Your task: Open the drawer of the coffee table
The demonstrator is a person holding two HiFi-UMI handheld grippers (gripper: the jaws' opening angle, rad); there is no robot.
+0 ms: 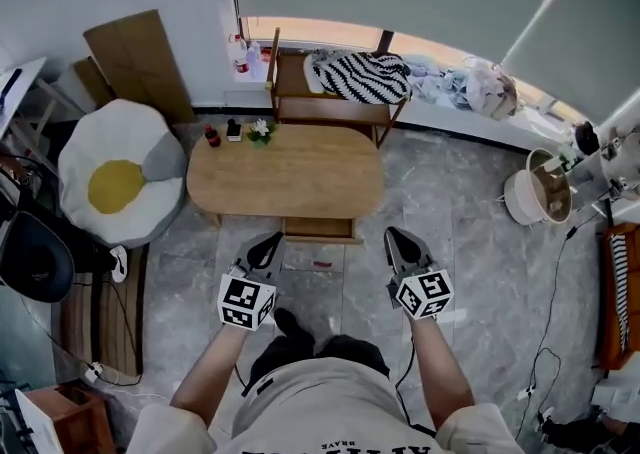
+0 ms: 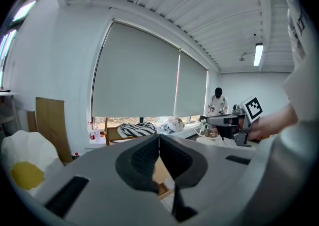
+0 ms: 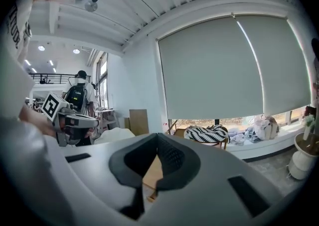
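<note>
We hold the left gripper (image 1: 262, 250) and right gripper (image 1: 404, 245) just short of the coffee table (image 1: 285, 172), jaws pressed together and holding nothing, ready to approach its drawer (image 1: 321, 230).

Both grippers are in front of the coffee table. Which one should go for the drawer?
Left, narrowly. The left gripper sits a little nearer the drawer front than the right gripper. Both are shut and empty, so its jaws must open first.

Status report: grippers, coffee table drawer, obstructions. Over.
Left gripper and right gripper both shut, empty, short of the coffee table. Drawer on near side, untouched. Small items on far corner, off the path.
</note>
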